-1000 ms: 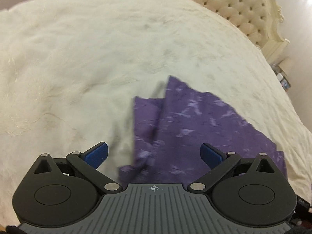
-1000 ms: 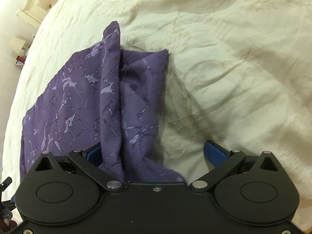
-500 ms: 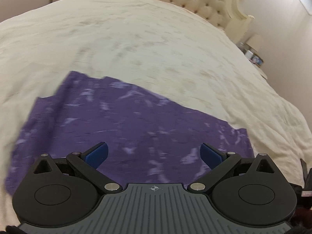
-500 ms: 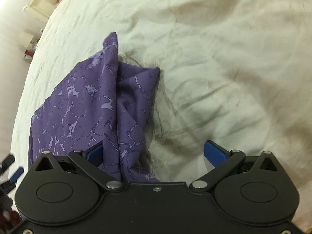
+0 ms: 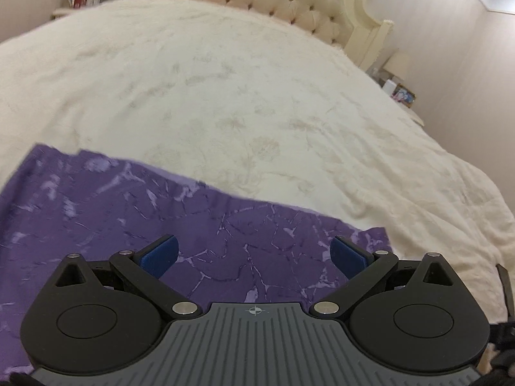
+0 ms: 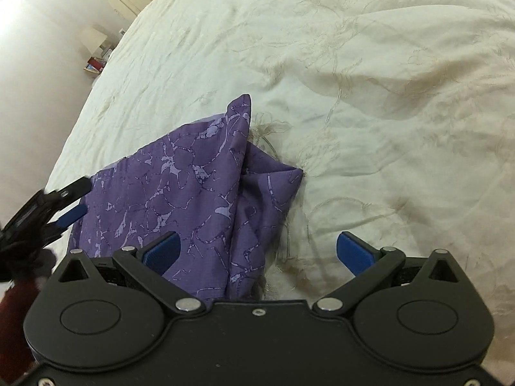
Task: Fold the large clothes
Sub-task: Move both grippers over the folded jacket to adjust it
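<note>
A purple patterned garment (image 5: 135, 218) lies on the cream bedspread (image 5: 225, 90). In the left wrist view it spreads flat below and ahead of my left gripper (image 5: 254, 254), which is open and empty above it. In the right wrist view the garment (image 6: 186, 193) is folded over with a raised peak and a bunched right edge. My right gripper (image 6: 257, 251) is open over that edge, holding nothing. The left gripper (image 6: 69, 202) shows at the garment's left edge in the right wrist view.
The bedspread (image 6: 386, 96) is wrinkled to the right of the garment. A tufted headboard (image 5: 267, 0) stands at the far end. Nightstands with small items stand on both sides of the bed (image 5: 399, 93) (image 5: 80, 0). The bed's near right edge falls away.
The left gripper has swung from the garment's bunched end to over its flat part, looking toward the headboard. The right gripper has pulled back a little; the garment's fold has settled lower.
</note>
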`<state>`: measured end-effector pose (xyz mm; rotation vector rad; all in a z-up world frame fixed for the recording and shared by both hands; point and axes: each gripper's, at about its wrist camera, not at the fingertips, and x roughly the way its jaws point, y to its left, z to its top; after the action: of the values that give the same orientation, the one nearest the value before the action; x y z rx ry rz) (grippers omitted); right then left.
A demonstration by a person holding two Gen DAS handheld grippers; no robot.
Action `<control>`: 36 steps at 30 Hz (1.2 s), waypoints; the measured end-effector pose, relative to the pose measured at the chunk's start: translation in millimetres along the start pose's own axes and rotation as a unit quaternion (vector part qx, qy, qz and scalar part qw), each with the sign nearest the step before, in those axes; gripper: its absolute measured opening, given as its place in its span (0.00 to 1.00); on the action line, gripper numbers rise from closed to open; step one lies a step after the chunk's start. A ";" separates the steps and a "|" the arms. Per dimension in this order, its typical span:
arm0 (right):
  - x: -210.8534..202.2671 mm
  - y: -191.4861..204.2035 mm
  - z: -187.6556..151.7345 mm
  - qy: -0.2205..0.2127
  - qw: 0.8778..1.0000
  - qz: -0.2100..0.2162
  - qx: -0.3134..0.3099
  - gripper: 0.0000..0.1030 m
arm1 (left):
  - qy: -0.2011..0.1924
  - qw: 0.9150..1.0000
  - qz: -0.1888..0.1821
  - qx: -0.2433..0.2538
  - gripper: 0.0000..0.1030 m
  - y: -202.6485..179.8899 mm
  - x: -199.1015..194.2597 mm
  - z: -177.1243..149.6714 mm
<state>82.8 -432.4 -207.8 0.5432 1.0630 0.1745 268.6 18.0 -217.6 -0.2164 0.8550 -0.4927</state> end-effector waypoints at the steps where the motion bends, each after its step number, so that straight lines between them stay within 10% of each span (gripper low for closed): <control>1: 0.2 -1.1 0.7 0.003 1.000 0.002 -0.002 0.99 | 0.008 1.000 0.001 -0.005 0.99 1.1 7.9 -0.4; 19: 32.5 -12.9 10.9 0.079 0.997 0.005 -0.012 0.99 | 0.105 0.993 0.044 0.028 0.98 3.0 69.4 2.3; 22: 33.5 -10.7 12.9 0.081 0.997 0.008 -0.017 0.99 | 0.095 0.995 0.041 0.012 0.70 8.0 54.5 8.1; 27: 37.2 -11.8 13.0 0.084 0.996 0.020 -0.012 0.99 | 0.055 0.997 0.034 -0.030 0.66 14.9 6.0 -2.2; 36: 49.5 -15.7 10.5 0.105 0.991 0.078 0.007 1.00 | 0.072 0.995 0.020 -0.070 0.28 29.1 -19.6 -51.0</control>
<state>114.1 -430.0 -250.5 0.6317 1.2278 0.3681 228.3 53.6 -248.2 -0.2942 1.0348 -0.4144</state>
